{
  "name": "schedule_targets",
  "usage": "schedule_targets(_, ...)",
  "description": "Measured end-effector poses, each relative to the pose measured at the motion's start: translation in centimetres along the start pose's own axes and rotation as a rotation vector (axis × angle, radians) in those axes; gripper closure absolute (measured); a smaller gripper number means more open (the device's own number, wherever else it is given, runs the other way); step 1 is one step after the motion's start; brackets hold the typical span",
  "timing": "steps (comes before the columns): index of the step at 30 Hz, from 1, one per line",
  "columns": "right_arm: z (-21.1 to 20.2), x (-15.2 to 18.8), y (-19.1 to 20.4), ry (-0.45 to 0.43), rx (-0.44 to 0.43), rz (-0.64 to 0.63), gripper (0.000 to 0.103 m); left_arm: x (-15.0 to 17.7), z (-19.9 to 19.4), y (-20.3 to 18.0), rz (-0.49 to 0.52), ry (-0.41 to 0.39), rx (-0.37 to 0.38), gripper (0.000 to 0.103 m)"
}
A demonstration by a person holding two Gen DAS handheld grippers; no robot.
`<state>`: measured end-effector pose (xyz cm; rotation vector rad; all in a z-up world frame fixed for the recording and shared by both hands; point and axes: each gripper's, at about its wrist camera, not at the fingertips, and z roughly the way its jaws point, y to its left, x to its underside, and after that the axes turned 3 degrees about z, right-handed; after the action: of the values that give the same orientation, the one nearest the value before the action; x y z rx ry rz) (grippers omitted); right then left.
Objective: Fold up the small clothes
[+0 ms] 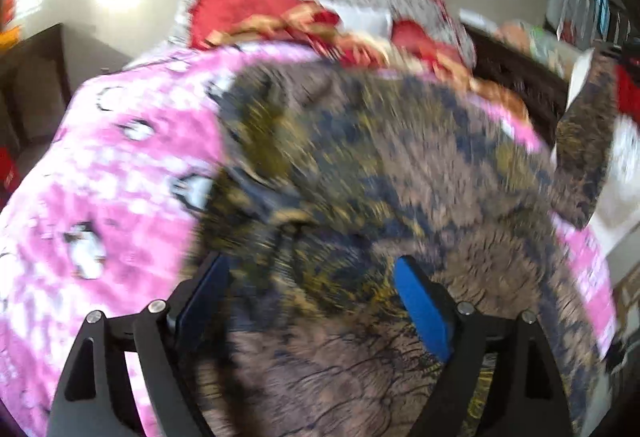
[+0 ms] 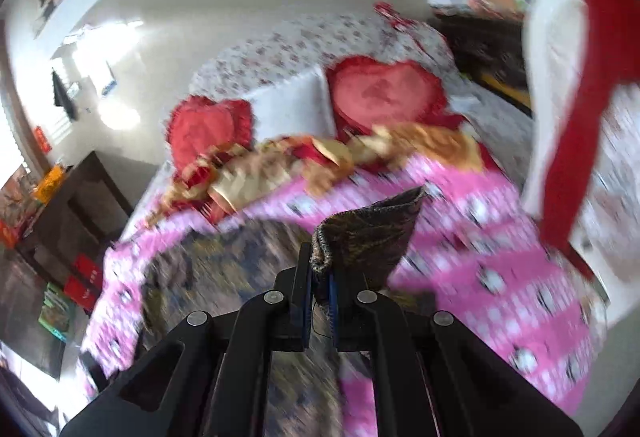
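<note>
A brown garment with a dark blue and yellow pattern [image 1: 384, 165] lies spread on a pink printed bedcover [image 1: 120, 165]. My left gripper [image 1: 312, 301] is open just above the garment, its blue pads [image 1: 420, 309] wide apart with cloth between them. My right gripper [image 2: 320, 277] is shut on a corner of the same garment [image 2: 372, 233] and lifts it off the pink cover [image 2: 480, 249]. In the left wrist view that lifted corner [image 1: 588, 141] stands up at the far right. Both views are motion-blurred.
Red heart cushions [image 2: 384, 93] and a white pillow [image 2: 292, 105] lie at the head of the bed with a red and gold cloth [image 2: 280, 165]. A red and white hanging item [image 2: 568, 109] is at the right. Dark furniture [image 2: 80, 205] stands left of the bed.
</note>
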<state>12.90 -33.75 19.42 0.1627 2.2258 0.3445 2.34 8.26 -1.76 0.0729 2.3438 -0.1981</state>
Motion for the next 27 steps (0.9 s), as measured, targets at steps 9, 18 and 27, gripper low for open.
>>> schedule_targets(9, 11.7, 3.0, 19.3, 0.092, -0.358, -0.224, 0.096, -4.6, -1.1, 8.7, -0.293, 0.005, 0.178, 0.017)
schedule_targets(18, 22.8, 19.8, 23.0, 0.387, -0.38, -0.263, 0.096, -8.0, 1.9, 9.4, -0.332, 0.055, 0.194, 0.019)
schedule_targets(27, 18.9, 23.4, 21.6, 0.277, -0.417, -0.274, 0.096, -10.1, 9.3, 3.8, -0.239, 0.262, 0.368, 0.021)
